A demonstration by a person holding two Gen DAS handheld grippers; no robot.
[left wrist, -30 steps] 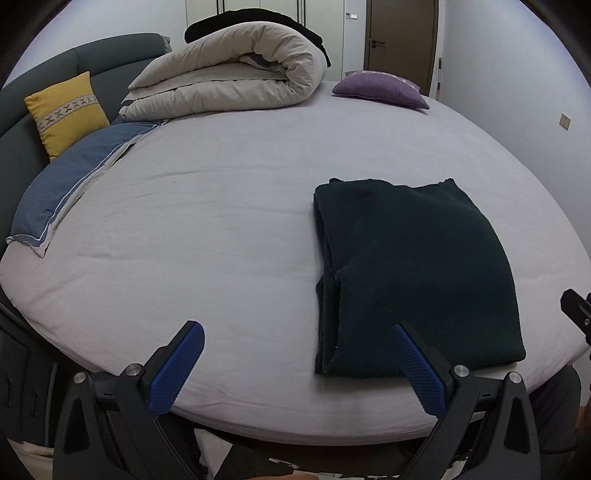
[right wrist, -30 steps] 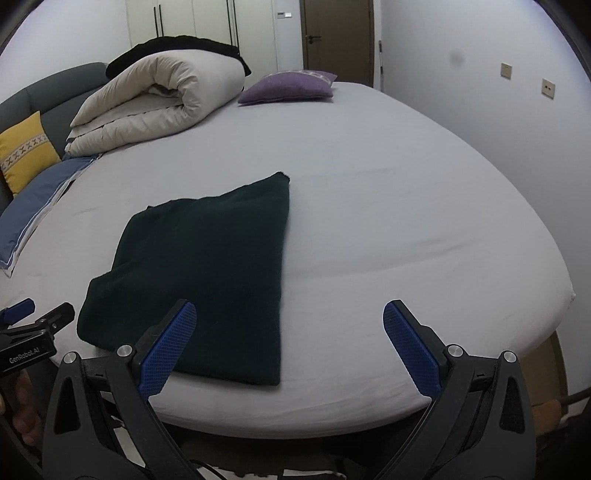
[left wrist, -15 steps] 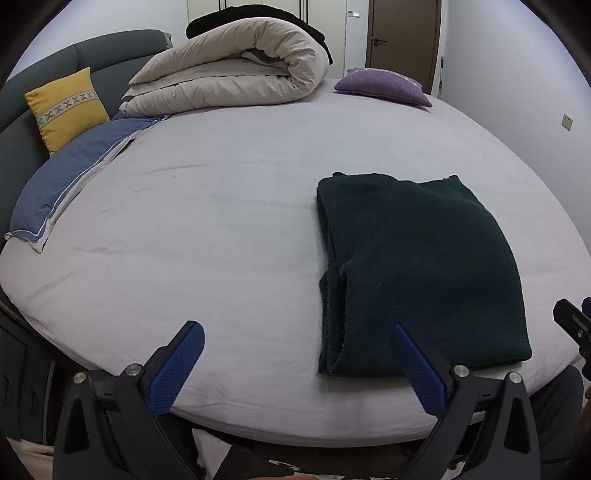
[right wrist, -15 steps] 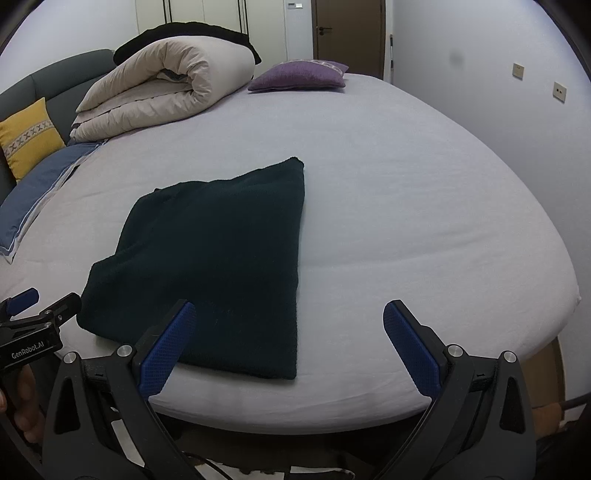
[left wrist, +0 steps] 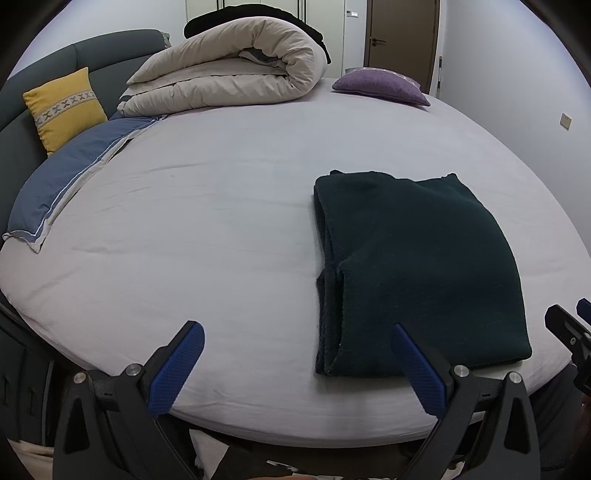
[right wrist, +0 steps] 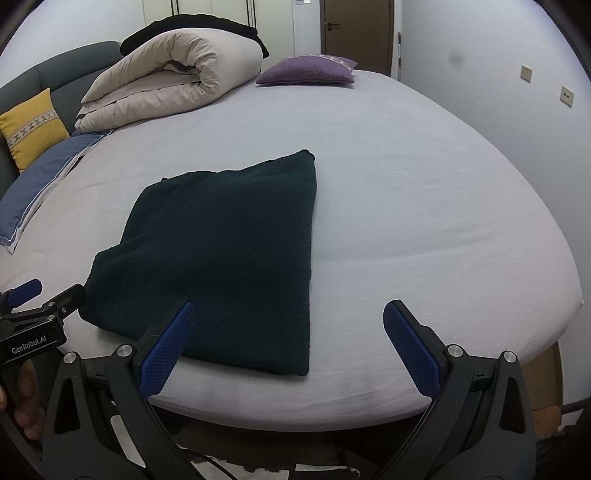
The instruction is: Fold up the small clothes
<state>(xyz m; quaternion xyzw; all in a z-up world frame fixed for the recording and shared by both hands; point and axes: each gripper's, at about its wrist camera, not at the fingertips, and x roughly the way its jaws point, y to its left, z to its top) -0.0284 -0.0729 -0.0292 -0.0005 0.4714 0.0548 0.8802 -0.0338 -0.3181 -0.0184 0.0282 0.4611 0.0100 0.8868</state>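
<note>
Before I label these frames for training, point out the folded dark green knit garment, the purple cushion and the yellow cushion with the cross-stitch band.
Folded dark green knit garment [left wrist: 417,266], left wrist view, middle of top layer.
Purple cushion [right wrist: 306,70], right wrist view, centre of its face.
Yellow cushion with the cross-stitch band [left wrist: 66,110], left wrist view, plain yellow below band.

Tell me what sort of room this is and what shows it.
Most likely a bedroom. A large bed with a pale sheet fills the view, a rolled duvet and cushions such as the yellow cushion lie at its far side, and what look like wardrobe doors stand behind.
</note>
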